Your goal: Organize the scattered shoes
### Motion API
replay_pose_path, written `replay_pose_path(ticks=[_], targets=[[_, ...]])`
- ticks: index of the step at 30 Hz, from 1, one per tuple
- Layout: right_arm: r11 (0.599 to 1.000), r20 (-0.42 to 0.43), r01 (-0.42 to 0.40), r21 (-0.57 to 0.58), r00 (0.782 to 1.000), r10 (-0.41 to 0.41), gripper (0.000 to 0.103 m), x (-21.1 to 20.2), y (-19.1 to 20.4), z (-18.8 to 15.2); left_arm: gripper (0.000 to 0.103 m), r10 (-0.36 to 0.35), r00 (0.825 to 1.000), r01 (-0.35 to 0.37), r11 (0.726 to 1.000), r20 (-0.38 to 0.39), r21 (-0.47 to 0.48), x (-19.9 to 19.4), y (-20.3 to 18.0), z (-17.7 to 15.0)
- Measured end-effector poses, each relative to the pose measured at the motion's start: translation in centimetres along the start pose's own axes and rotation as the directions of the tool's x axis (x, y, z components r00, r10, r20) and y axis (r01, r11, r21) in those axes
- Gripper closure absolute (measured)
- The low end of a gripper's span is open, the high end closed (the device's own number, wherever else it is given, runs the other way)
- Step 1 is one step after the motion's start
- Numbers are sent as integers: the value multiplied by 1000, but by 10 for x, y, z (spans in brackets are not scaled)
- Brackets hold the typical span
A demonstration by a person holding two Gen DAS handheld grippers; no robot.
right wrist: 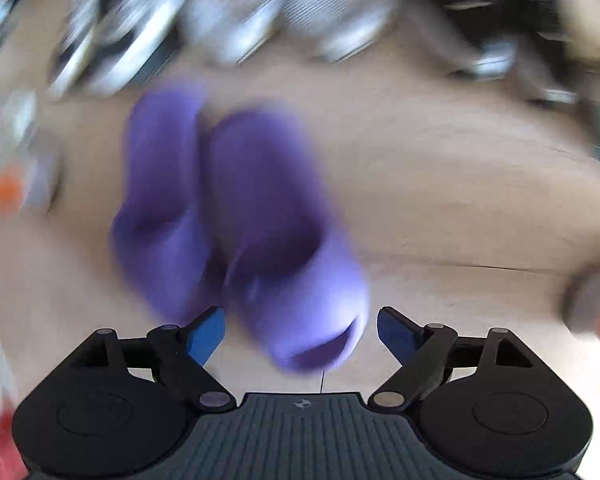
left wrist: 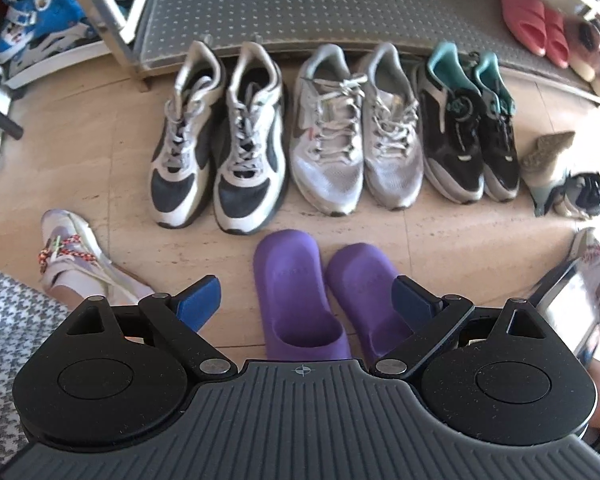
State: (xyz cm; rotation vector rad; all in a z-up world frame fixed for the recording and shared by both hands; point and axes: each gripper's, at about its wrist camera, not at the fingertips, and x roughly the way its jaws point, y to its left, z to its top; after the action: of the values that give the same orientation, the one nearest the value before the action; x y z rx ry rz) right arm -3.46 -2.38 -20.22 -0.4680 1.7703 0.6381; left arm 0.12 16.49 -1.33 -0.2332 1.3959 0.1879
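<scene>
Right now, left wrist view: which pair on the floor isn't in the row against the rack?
The purple slippers: they sit alone in front, nearest the left gripper, while the three sneaker pairs line up along the rack.

A pale stone-tiled floor (left wrist: 100, 168) was seen beneath everything; three pairs were lined up on it against the foot of a shoe rack: black-and-white trainers (left wrist: 220, 136), grey trainers (left wrist: 356, 128) just beside them, then black-and-teal trainers (left wrist: 470, 120); a pair of purple slippers (left wrist: 300, 296) was set side by side in front of that row, toes toward it, the two nearly touching; the same slippers (right wrist: 240, 216) were caught badly blurred in the right wrist view; pink slides (left wrist: 534, 24) were laid on the rack's perforated grey shelf (left wrist: 300, 0), far right.
</scene>
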Motion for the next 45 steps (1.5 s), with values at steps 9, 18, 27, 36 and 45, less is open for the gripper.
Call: replay_pose_path(ticks=[9,18,27,36,45], targets=[[967,84,183,-178,982,-171,56,58,23,-9,7,52,998,-51,998,-32,25,15,-7,1],[1000,130,2,-21,992,1,57,46,47,31,7,64,997,-63,997,-37,36,18,-8,3],[1000,94,6,25,996,-8,33,15,38,32,7,70,997,-69,996,-28,56,18,-17,6],[967,337,15,256,936,-104,22,-143,-88,-4,7,-19,999,7,978,51,210,18,-62,0],[882,579,-112,457,791,-200,16,-246,-232,-26,7,-29,999,20,948,24,317,35,-101,-11]])
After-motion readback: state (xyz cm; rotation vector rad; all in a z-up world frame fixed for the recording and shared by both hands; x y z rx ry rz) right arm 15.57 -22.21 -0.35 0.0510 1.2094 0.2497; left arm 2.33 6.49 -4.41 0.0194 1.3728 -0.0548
